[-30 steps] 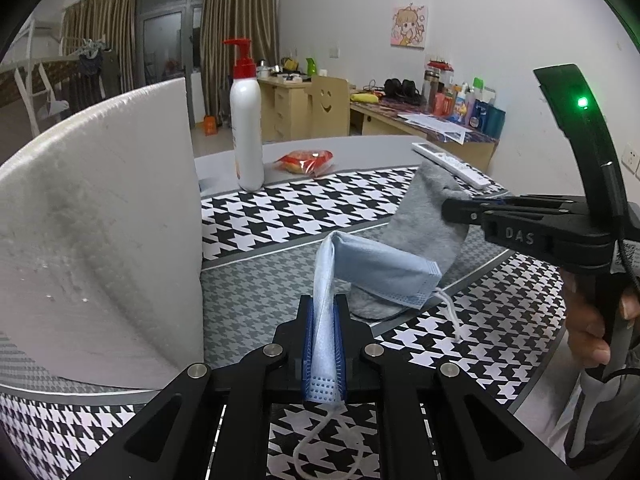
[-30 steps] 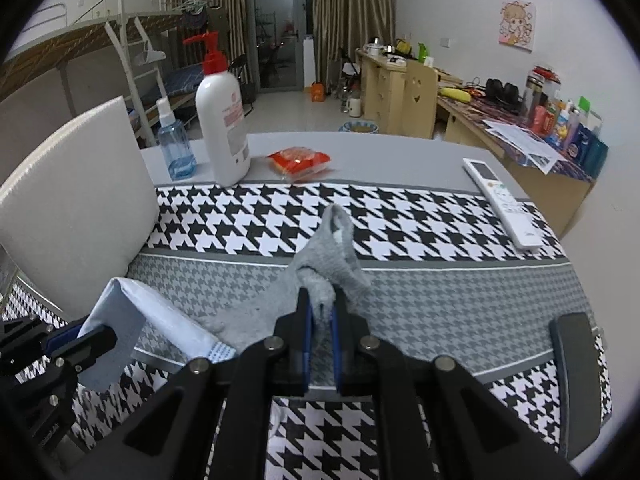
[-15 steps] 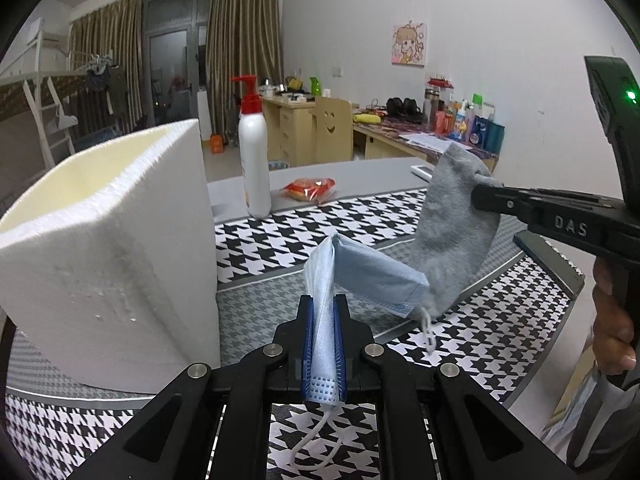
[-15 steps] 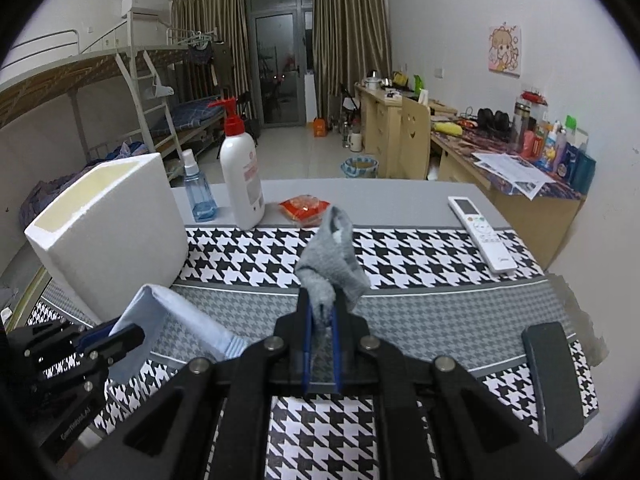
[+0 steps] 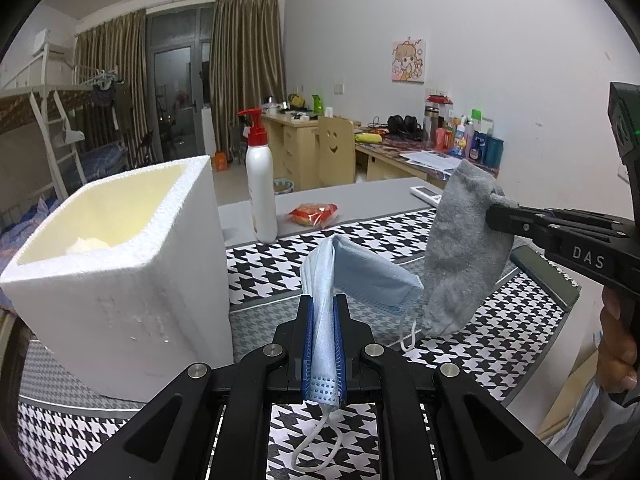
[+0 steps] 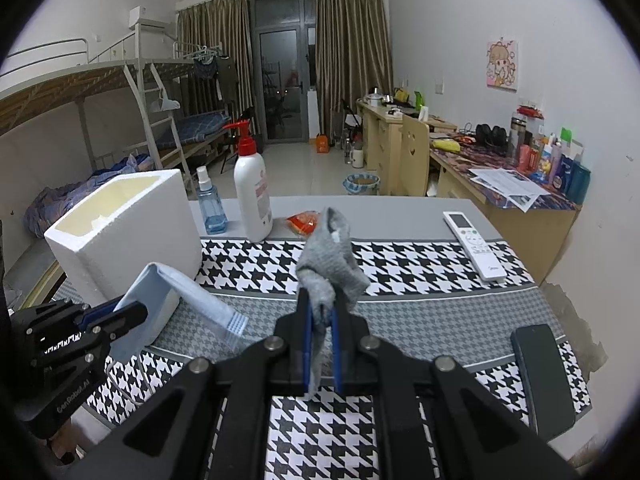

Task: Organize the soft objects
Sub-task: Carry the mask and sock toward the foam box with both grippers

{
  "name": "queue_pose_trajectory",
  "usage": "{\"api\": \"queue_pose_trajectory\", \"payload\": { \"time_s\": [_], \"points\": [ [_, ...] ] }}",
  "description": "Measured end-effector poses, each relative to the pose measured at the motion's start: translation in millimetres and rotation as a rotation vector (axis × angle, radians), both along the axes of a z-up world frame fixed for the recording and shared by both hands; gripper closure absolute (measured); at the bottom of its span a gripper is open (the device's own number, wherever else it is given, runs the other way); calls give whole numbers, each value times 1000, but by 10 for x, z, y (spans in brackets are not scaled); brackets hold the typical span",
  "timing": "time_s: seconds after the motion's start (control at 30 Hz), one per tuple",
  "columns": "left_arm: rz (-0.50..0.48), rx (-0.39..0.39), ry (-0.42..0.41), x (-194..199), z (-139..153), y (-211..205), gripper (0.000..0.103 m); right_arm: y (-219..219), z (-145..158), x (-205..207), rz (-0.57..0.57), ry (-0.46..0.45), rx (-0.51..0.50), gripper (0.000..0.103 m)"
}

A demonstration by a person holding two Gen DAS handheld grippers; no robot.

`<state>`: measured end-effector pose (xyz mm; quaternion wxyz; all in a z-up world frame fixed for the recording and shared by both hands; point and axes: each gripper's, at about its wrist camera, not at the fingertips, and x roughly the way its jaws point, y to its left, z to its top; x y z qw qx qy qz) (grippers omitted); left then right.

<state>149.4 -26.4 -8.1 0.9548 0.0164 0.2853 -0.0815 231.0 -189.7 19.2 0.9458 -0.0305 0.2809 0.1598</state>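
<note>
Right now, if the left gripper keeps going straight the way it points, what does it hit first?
Probably the houndstooth tablecloth, right of the foam box. The left gripper points down past its held face mask; depth is unclear.

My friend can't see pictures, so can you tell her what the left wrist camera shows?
The left gripper is shut on a blue face mask, held above a black-and-white checked table. Beside it, the right gripper holds up a grey sock. A white foam box stands open on the left, with a pump bottle behind.
</note>
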Motion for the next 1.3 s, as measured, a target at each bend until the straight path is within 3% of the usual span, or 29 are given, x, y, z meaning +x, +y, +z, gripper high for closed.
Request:
{"api": "queue_pose_trajectory", "payload": {
  "time_s": [1.3],
  "points": [
    [10, 23, -123, -3, 459, 34, 93, 3, 273, -145, -13, -121, 6, 92]
  ]
}}
